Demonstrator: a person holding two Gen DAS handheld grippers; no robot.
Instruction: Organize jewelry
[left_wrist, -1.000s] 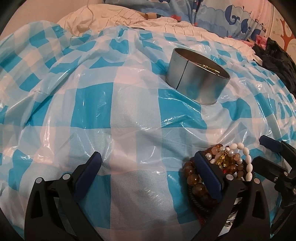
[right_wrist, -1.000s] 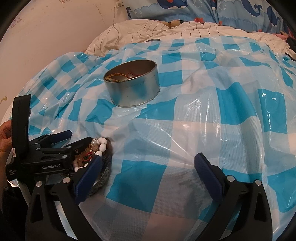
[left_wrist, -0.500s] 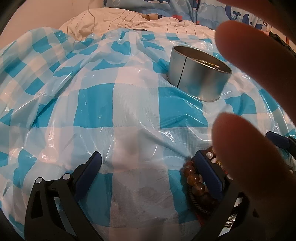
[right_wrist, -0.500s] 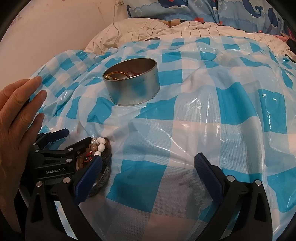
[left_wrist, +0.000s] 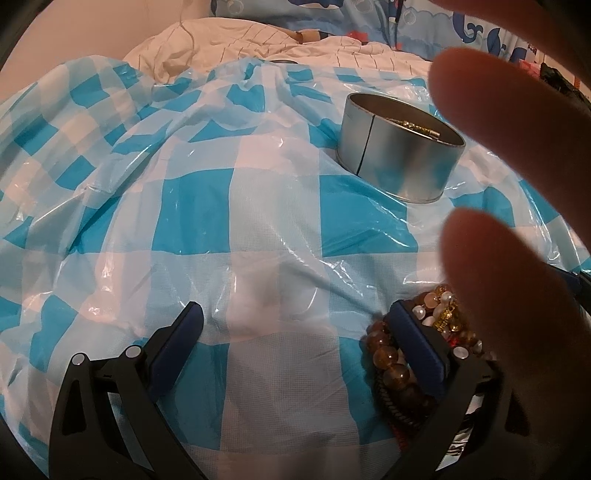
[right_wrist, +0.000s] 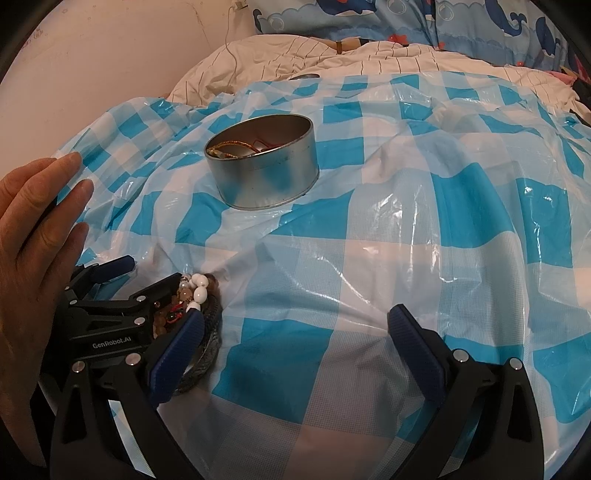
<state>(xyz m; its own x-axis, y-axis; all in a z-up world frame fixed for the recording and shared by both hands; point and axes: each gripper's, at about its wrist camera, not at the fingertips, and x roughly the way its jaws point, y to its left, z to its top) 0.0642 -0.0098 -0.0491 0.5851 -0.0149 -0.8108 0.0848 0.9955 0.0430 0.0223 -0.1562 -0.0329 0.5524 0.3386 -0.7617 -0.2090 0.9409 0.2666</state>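
Note:
A heap of bracelets (left_wrist: 388, 365), brown beads, white pearls and a dark cord band, lies on the blue-checked plastic sheet (left_wrist: 229, 221). My left gripper (left_wrist: 295, 343) is open; its right finger rests in the heap, with beads on both sides of it. In the right wrist view the same bracelets (right_wrist: 197, 291) lie between the left gripper (right_wrist: 151, 273) and my open right gripper (right_wrist: 295, 347), whose left finger overlaps them. A round metal tin (right_wrist: 262, 162) holding a gold chain and red cord stands farther back. A bare hand (left_wrist: 517, 258) blurs the left view's right side.
The hand (right_wrist: 37, 240) hovers above the left gripper's body. The sheet (right_wrist: 424, 229) covers a bed, wrinkled and bulging. Behind it lie a striped white blanket (right_wrist: 332, 55) and whale-print pillows (right_wrist: 424, 18). A wall (right_wrist: 92, 55) runs along the left.
A bare hand has come in over the left gripper and now hides the right side of the left view. Both grippers have stayed open and nearly still.

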